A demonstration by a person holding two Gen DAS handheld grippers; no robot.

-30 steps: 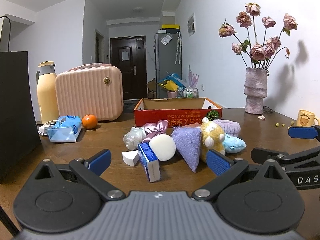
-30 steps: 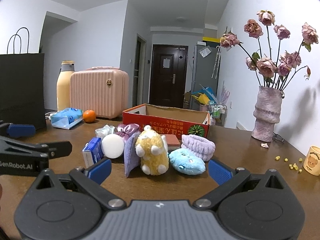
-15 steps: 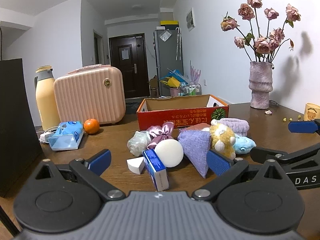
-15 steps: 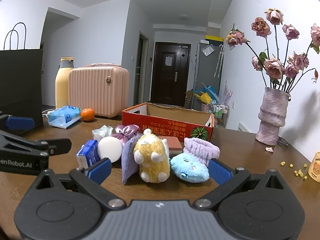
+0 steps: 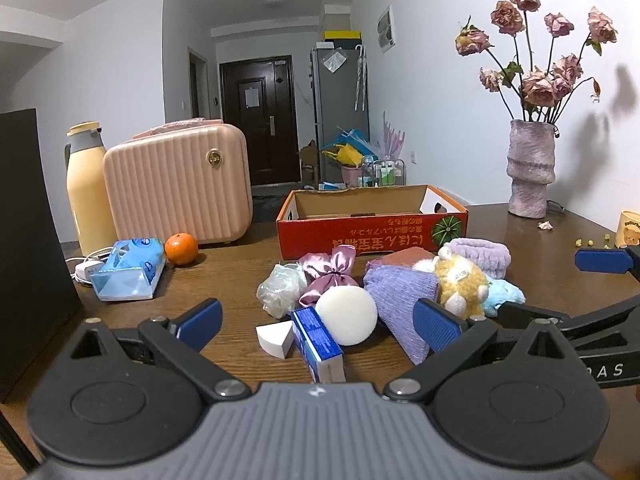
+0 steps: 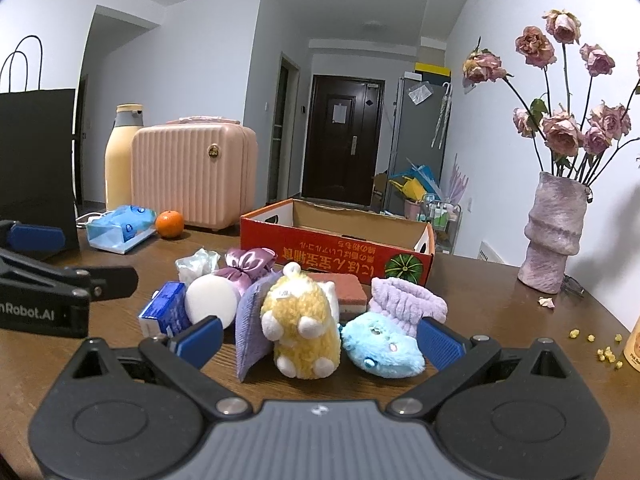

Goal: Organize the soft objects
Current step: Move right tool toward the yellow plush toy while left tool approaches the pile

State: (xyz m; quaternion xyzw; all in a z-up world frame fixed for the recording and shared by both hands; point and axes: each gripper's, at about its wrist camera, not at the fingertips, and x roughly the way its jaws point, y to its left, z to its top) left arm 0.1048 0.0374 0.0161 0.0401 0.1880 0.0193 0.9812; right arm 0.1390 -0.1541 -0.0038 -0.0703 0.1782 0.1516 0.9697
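Blue plush [image 6: 382, 346] faces only the right view, soft pile bunched before red box [image 5: 372, 222] mid-table [image 5: 224, 264], left gripper [image 5: 316, 322] and right gripper [image 6: 320, 340] both spread empty, bare wood either side.

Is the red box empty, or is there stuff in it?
Cannot tell fully. The red box is open on top, and only bare cardboard walls show; its floor is hidden behind the front wall.
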